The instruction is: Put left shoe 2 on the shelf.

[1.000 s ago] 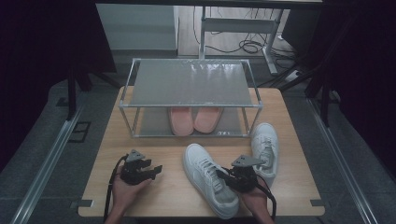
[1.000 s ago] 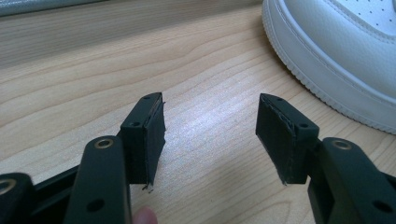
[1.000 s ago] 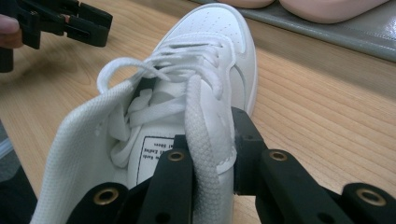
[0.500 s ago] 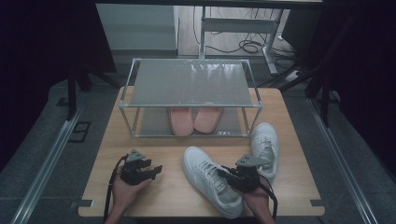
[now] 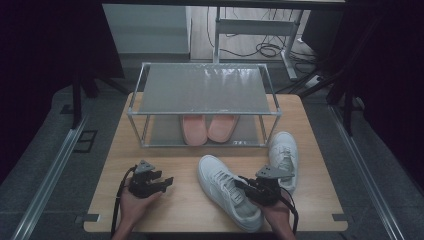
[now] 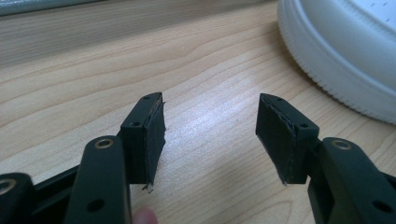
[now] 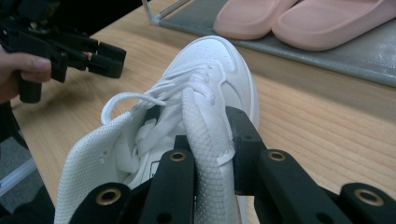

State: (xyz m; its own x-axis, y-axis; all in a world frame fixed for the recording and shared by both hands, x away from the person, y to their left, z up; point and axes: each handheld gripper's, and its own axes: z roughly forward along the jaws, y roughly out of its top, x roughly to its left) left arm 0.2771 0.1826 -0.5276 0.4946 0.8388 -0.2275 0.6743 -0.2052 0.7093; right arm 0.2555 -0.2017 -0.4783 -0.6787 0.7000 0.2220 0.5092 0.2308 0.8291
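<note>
A white sneaker lies on the wooden table, toe pointing away and to the left. My right gripper is shut on the sneaker's padded collar; one jaw is inside the shoe and the other outside. A second white sneaker rests to its right. My left gripper is held low over the table at the left, open with nothing between its fingers. The held sneaker's sole is just beyond it.
A metal shoe rack with a frosted top stands at the back of the table. Two pink slippers sit on its lower shelf. Bare wood lies between the two grippers. The table's front edge is close behind both hands.
The right gripper and the sneaker's heel have shifted very slightly. The left gripper has stayed still.
</note>
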